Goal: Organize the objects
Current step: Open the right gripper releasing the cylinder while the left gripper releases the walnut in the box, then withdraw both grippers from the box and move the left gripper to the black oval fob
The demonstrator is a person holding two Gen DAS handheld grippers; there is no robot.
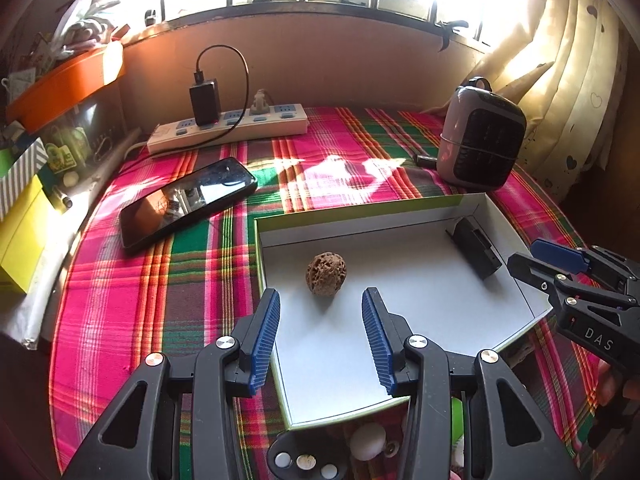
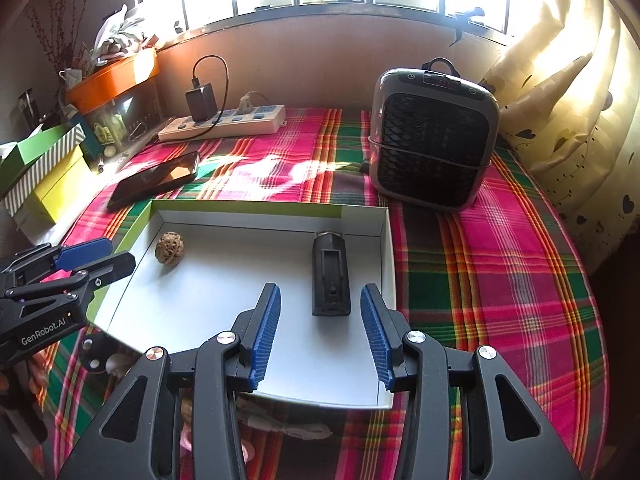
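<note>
Both tongs hang spread wide and hold nothing: the left tongs (image 1: 321,334) poise over the near part of the white tray (image 1: 400,320), and the right tongs (image 2: 320,334) over its near right part.

Inside that tray lie two things, well apart. A brown wrinkled walnut (image 1: 326,273) sits on the tray floor just beyond the left tongs, in line with the gap between their blue pads, touching neither. A black oblong block (image 2: 331,276) lies lengthwise toward the tray's right wall, its far end close to the back wall; its near end reaches just short of the right tongs' tips, between them but not gripped. In the left wrist view the same block (image 1: 476,250) rests in the tray's far right corner, with the right tongs (image 1: 548,260) at the tray's right edge.

The tray stands on a bench covered with a pink, green and red plaid cloth (image 2: 500,280). Left of the tray and a little behind it lies a dark phone (image 1: 188,200), face up — sun glare on its glass. Behind the tray's right corner stands a small grey heater (image 2: 434,140) with a black grille. Further back, against the wall, a white power strip (image 1: 228,128) carries a black charger (image 1: 205,102) with a looping cable. Far left of the tray, boxes are stacked — yellow (image 2: 60,188), striped, and an orange tub (image 2: 116,76) above.
</note>
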